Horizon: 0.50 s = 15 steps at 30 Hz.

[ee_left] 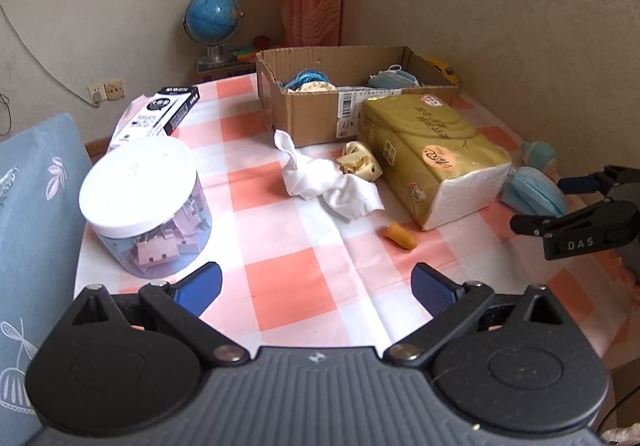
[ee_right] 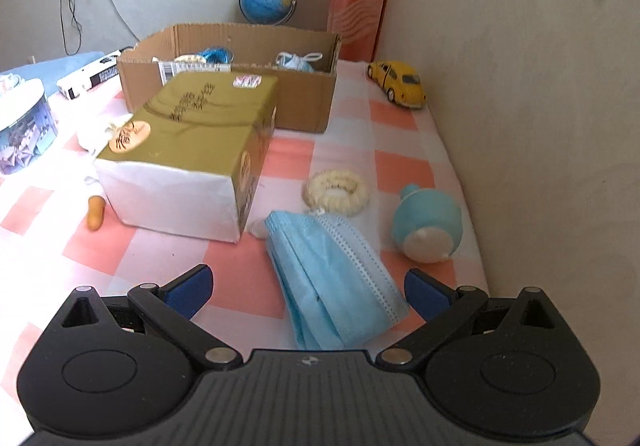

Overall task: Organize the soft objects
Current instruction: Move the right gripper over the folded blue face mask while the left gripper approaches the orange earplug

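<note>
A cardboard box point(ee_left: 320, 113) point(ee_right: 224, 93) at the back of the table holds blue yarn point(ee_left: 307, 77), a cream pad and a blue face mask point(ee_left: 394, 78). In front of it lie a gold tissue pack point(ee_left: 432, 149) point(ee_right: 192, 149), a crumpled white cloth point(ee_left: 328, 181), a cream scrunchie point(ee_left: 358, 161) and an orange earplug point(ee_left: 400, 233) point(ee_right: 95, 217). My left gripper point(ee_left: 316, 286) is open over bare tablecloth. My right gripper point(ee_right: 308, 292) point(ee_left: 560, 201) is open, with a folded blue face mask point(ee_right: 332, 278) point(ee_left: 532, 191) between its fingers. Beyond it lie a fuzzy cream hair tie point(ee_right: 336, 191) and a teal puff bottle point(ee_right: 426, 224).
A clear jar with a white lid point(ee_left: 148, 205) stands at the left, a black-and-white box point(ee_left: 160, 113) behind it. A yellow toy car point(ee_right: 398, 82) sits by the right wall. A globe point(ee_left: 212, 21) stands at the back. A blue cushion point(ee_left: 36, 205) borders the table's left edge.
</note>
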{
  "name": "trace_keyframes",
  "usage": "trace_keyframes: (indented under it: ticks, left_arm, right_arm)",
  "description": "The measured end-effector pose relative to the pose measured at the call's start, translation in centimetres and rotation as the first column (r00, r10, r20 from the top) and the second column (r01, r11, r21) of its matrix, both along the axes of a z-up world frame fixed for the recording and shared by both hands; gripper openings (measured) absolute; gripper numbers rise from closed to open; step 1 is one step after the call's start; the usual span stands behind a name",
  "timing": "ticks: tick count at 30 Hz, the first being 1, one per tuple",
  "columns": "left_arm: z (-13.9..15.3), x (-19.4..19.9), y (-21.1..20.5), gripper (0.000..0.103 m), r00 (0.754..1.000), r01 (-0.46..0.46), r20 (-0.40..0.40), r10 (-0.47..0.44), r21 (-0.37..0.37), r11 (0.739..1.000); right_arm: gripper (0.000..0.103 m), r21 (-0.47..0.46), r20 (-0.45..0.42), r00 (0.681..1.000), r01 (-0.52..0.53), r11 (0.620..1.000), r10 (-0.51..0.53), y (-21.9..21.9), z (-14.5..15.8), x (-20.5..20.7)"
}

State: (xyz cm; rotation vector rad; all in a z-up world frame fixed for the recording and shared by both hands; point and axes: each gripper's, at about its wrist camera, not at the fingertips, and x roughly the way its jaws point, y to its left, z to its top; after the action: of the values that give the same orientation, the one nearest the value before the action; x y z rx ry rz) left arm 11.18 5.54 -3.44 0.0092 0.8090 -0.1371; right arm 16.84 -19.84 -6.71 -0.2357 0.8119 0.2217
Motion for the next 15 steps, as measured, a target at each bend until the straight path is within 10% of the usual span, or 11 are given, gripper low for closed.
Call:
trace_keyframes:
  ticks: [15]
  left_arm:
    - [-2.4,2.9,-3.0,0.100,0.989,0.136,-0.054,-0.137,-0.015,0.991]
  right_arm:
    - [0.103,0.071,-0.026,0.999,-0.039,0.997,0.041,0.0,-1.1,-1.7]
